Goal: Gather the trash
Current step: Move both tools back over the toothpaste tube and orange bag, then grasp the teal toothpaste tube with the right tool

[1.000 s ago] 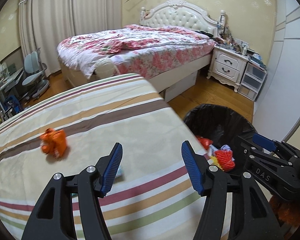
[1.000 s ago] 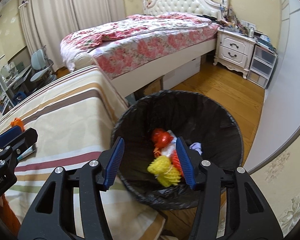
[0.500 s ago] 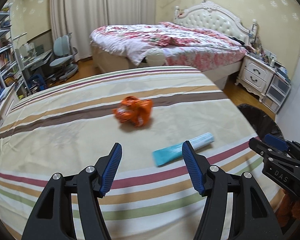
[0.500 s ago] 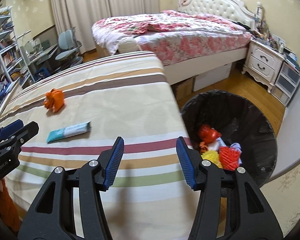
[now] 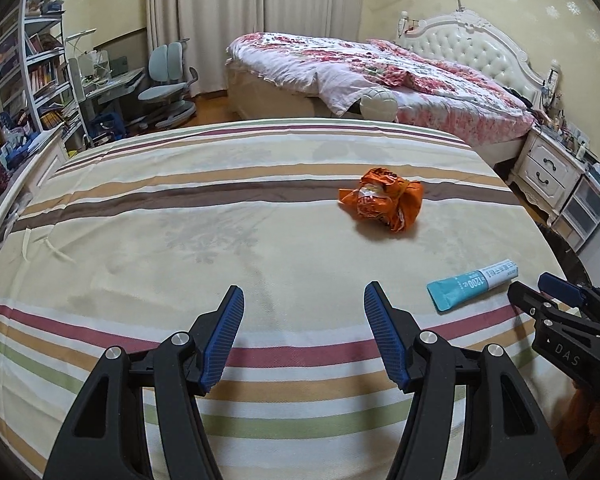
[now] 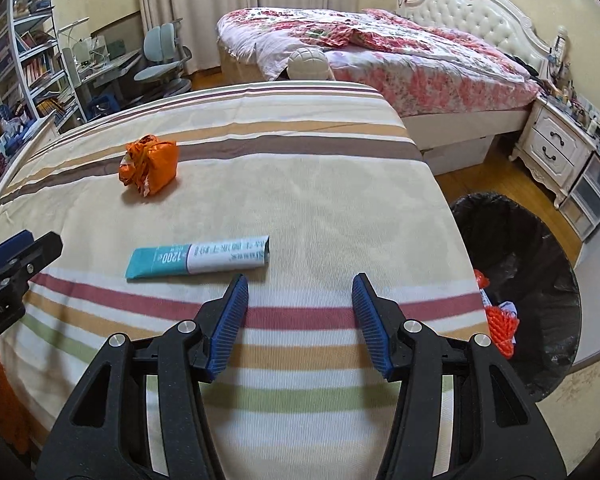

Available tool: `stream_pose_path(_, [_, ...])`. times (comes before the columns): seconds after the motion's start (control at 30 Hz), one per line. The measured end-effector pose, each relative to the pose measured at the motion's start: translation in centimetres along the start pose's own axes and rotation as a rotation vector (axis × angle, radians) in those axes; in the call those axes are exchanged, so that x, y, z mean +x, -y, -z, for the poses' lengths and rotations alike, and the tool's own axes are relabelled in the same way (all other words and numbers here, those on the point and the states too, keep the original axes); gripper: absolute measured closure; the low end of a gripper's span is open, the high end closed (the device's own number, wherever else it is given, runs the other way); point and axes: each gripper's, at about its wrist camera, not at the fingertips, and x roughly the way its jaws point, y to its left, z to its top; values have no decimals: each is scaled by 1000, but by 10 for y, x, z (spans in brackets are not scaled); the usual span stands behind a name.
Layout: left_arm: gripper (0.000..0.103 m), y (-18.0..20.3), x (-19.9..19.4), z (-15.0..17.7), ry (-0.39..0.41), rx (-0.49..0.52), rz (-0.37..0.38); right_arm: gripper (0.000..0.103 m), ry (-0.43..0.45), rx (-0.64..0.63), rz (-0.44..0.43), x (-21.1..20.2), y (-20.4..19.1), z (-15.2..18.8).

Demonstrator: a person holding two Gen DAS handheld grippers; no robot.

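So both tongs hang over the striped bed cover [image 5: 148, 240], w/ nothing in them.

Left gripper [image 5: 303, 334]: jaws wide apart, blue pads [image 5: 224, 336] facing each other across a big gap. Nothing between them, just cover. I can't tell if the tips touch the cloth.

Right gripper [image 6: 300, 322]: also spread wide, also holding nothing. Its blue pads [image 6: 370, 322] sit over the red stripe near the bed edge. From the left cam you see it [image 5: 560, 312] off to the right side, black w/ a blue tip.

Trash still on the bed:
- Teal & white tube [image 6: 198, 258], lying flat. It's just in front of the right gripper & a bit to its left, close to the left pad but not touching. In the left cam the tube [image 5: 474, 289] is ahead & to the right of the left gripper, just beside the right gripper's tip.
- Crumpled orange wrapper [image 6: 150, 166], farther ahead & left of the right gripper, well apart from the tube. For the left gripper the wrapper [image 5: 384, 203] is ahead, a bit to the right.

Black trash bin [image 6: 532, 280] stands on the floor to the right of the right gripper, just beside the bed edge. It has a black bag & some orange-red net stuff [image 6: 500, 328] inside.

Far ahead: a flowery bed [image 5: 380, 72] & a white nightstand [image 6: 552, 152].
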Motion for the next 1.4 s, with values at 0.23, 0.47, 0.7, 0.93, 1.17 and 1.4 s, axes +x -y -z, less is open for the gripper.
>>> stream_pose_path(0.23, [42, -15, 5, 1, -17, -30, -2, 50, -8, -21, 23, 15, -7, -18])
stream_pose_path(0.47, [42, -27, 7, 0, -22, -60, -4, 50, -15, -53, 24, 31, -21, -38])
stream_pose_path(0.7, [42, -40, 7, 0, -20, -87, -17, 50, 0, -35, 44, 24, -23, -37])
stream_pose_path(0.93, [42, -47, 3, 3, -14, -105, -16, 50, 23, -12, -1, 7, -36, -37])
stream_pose_path(1.17, [42, -51, 0, 4, -10, -122, -21, 50, -20, -58, -26, 14, -61, -27])
stream_pose_path(1.4, [42, -50, -1, 4, -7, -111, -23, 68, -38, -54, -29, 16, -60, -21])
